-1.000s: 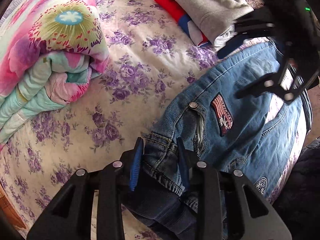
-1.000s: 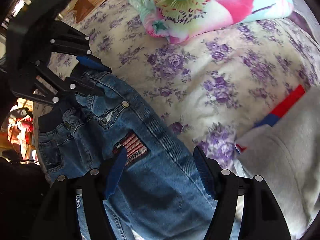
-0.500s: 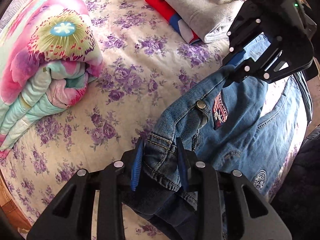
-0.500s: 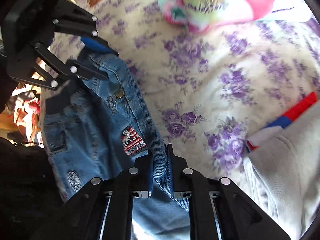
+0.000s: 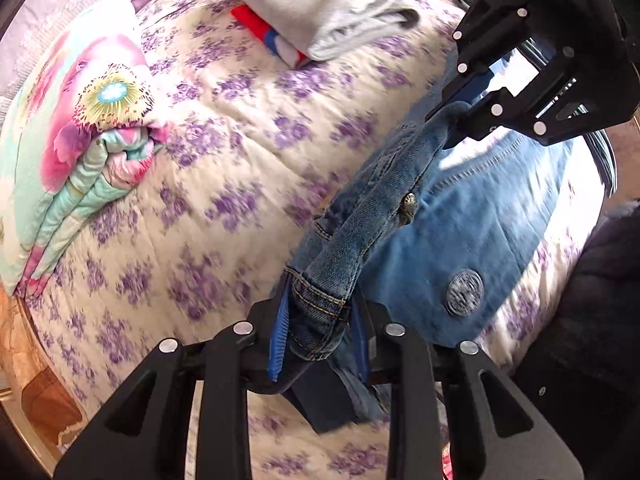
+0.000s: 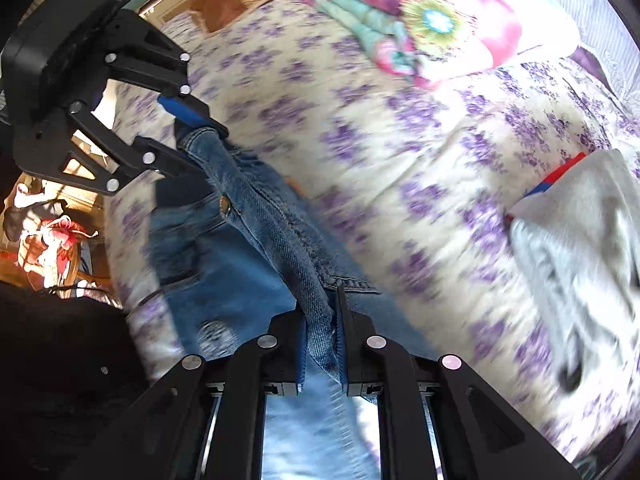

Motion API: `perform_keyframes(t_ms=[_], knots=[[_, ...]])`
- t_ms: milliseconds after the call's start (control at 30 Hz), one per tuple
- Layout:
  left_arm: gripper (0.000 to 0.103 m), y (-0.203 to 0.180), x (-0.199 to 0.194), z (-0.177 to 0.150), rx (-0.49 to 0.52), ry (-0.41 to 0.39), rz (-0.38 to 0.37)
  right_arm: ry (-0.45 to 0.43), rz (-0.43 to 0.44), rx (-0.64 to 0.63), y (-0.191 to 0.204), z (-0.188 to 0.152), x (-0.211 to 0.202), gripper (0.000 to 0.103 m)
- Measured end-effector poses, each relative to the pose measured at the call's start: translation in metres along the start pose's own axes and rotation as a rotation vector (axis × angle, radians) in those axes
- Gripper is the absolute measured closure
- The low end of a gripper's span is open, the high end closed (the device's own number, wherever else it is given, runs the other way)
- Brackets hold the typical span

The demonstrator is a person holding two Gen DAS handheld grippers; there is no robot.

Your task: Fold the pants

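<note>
Blue denim pants (image 5: 472,232) lie on a floral bedspread (image 5: 224,184). My left gripper (image 5: 320,320) is shut on the waistband corner. My right gripper (image 6: 322,332) is shut on the pants' side edge further along. The denim edge (image 6: 256,208) is stretched taut between the two grippers and lifted off the bed. The right gripper shows in the left wrist view (image 5: 460,116), and the left gripper shows in the right wrist view (image 6: 192,128). A round patch (image 5: 464,292) shows on the fabric below.
A folded pink and teal quilt (image 5: 80,152) sits on the bed to the left. A grey garment (image 5: 336,12) lies on a red, white and blue one (image 5: 272,40) at the far side. The bed edge and wooden floor (image 5: 40,400) are at the lower left.
The right gripper closed on the pants' side edge. Both grippers then lifted the edge, pulling it taut, so the pants fold over lengthwise. The flag patch is now hidden.
</note>
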State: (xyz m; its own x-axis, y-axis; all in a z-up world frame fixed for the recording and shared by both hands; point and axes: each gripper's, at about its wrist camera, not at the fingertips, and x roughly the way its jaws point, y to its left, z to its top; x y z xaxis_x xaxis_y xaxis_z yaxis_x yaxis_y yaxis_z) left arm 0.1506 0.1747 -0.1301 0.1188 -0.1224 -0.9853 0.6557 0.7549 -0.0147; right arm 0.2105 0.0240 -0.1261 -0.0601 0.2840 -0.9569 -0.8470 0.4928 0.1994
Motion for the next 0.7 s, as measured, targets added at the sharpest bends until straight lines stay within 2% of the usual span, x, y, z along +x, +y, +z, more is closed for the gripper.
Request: perform_keyframes(t_ms=[200,367,567,667,700], knots=[[0.081,-0.05,-0.003,-0.052,0.004,0.003,0.042,-0.014,-0.003,0.024,0.067,-0.042,0.001,0.09],[0.081,-0.065,0.021,-0.088,-0.064,0.0,0.035,-0.011,-0.056,0.099,0.109,-0.064,0.042,0.09],[0.078,-0.06,0.072,-0.114,-0.173,0.0,-0.023,0.038,-0.033,0.226,0.12,-0.082,0.114,0.09],[0.076,-0.062,0.072,-0.119,-0.193,-0.041,-0.023,0.039,-0.01,0.285,0.112,-0.079,0.121,0.09],[0.071,-0.064,0.068,-0.121,-0.203,-0.048,-0.026,0.046,-0.005,0.282,0.112,-0.077,0.121,0.09]])
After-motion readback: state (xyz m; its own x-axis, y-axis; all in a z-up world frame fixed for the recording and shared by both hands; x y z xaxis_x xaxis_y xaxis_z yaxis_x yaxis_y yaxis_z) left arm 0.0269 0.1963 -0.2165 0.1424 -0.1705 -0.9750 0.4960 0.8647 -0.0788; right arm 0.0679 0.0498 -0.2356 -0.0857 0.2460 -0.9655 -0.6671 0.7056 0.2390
